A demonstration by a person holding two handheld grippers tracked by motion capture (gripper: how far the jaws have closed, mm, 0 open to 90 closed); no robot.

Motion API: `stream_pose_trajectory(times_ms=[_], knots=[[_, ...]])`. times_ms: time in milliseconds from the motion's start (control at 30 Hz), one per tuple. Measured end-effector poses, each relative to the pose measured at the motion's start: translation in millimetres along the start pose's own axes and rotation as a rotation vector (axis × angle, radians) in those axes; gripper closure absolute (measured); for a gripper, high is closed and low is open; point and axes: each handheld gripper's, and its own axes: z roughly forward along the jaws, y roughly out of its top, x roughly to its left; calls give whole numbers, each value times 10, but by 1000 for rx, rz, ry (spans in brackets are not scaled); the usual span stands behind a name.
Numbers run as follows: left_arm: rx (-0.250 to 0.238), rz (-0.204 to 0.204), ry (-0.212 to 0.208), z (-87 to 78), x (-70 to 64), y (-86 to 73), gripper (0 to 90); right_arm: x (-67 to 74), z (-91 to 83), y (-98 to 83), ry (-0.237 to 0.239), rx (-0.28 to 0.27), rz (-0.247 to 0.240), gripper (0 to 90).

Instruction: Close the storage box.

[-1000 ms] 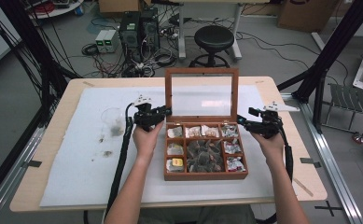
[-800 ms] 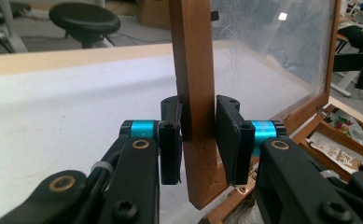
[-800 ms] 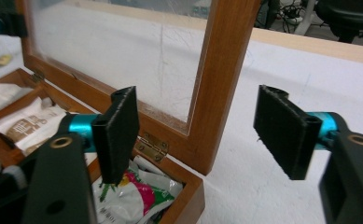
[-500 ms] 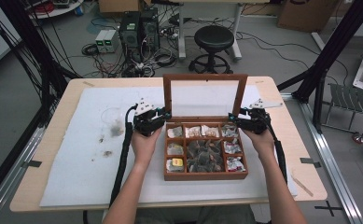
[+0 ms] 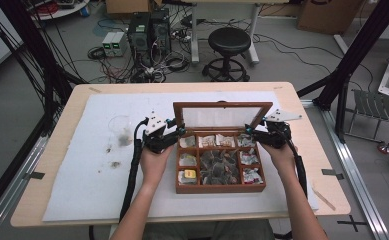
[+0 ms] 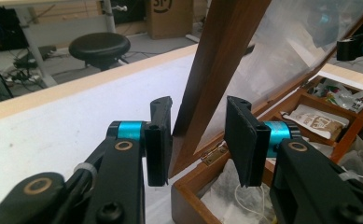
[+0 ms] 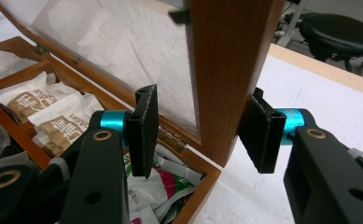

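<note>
The left claw (image 6: 200, 105) is set astride the left side rail of the lid (image 6: 216, 60). Its jaws have just been opening: one pad is laid against the outer face of the wood, while the other is held clear of it on the inner side. The right claw (image 7: 202, 93) is placed likewise on the opposite rail. Its jaws have just been closing, yet a gap is left at the inner pad, so no firm grip is seen.

The lid is raised and tilted over the box (image 5: 219, 189), which is set mid-tabletop (image 5: 327, 150).

The wooden frame is judged stiff and light, and the pane (image 6: 286, 51) fragile. Hold is best taken on the side rails, never on the pane. The hinge (image 6: 214, 155) is small, so both sides should be moved together. The sachets (image 7: 44, 112) are soft and easily pinched.
</note>
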Motion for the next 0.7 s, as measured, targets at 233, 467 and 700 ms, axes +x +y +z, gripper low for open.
stream_pose_trajectory(times_ms=[233,467,700], knots=[[27,15,32,-108,-84,9,567,81,-157,-16,-15,-58,18,498],[56,-3,28,-186,-155,19,516,185,-333,-21,-19,-88,45,467],[78,-19,9,-275,-271,31,494,271,-476,-76,-22,-102,72,451]])
